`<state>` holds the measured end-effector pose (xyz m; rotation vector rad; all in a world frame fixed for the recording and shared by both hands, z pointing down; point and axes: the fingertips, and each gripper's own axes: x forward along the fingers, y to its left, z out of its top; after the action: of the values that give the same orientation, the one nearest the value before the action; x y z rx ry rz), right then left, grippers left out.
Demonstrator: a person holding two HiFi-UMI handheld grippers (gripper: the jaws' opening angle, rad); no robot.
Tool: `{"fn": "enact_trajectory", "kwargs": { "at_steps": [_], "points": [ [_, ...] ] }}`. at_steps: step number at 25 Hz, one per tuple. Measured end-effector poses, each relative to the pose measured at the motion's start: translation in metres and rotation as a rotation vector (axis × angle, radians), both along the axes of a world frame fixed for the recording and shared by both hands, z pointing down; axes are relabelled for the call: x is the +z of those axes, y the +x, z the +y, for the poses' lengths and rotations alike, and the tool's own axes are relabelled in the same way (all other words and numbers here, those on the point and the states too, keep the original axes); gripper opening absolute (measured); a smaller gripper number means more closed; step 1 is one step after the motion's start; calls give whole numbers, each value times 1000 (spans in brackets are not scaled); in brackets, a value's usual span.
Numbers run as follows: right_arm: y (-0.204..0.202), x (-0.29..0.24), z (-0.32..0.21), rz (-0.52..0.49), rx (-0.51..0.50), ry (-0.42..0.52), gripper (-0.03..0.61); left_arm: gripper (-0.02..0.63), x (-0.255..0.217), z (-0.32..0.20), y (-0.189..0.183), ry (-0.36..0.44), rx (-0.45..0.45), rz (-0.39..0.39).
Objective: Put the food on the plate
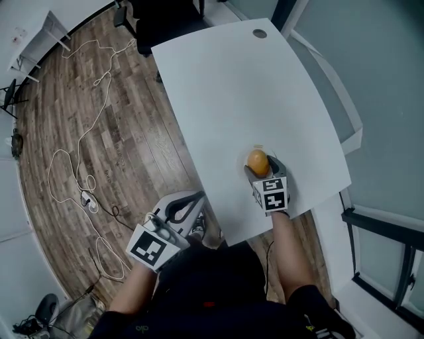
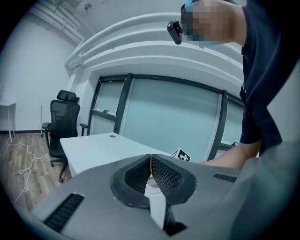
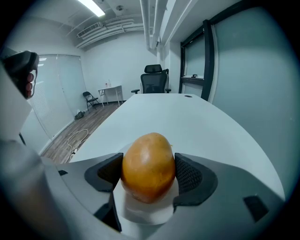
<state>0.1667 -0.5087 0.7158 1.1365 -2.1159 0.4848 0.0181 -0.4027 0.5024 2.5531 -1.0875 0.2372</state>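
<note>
Orange fruit [image 3: 148,164] sits clamped in our right gripper [image 3: 149,176] above the table [image 1: 252,86] — we'd squeeze lightly; left gripper [image 2: 151,169] closed, empty

The table [image 1: 265,86] runs away from you, slightly to your right. The fruit [image 1: 258,161] sits between the jaws of your right gripper [image 1: 261,167], over the table's near right part, close to the near edge. Your left gripper [image 1: 189,202], jaws together, hangs off the table, just beside its near left edge and left of the right gripper. A chair [image 1: 165,20] stands behind the table's far end. Cables [image 1: 79,152] lie on the floor [image 1: 132,132] to the table's left. A glass wall [image 1: 384,99] runs along its right.
</note>
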Motion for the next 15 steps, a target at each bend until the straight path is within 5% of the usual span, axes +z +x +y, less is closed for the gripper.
{"fn": "enact_trajectory", "kwargs": {
  "at_steps": [6,10,15],
  "points": [
    [-5,0,3,-7,-4,-30,348,23,-10,5,-4,12,18,5],
    [-2,-29,9,-34,46,31,348,23,-23,13,-9,40,36,30],
    [4,-112,27,-253,117,152,348,23,-41,23,-5,75,75,51]
  ]
}}
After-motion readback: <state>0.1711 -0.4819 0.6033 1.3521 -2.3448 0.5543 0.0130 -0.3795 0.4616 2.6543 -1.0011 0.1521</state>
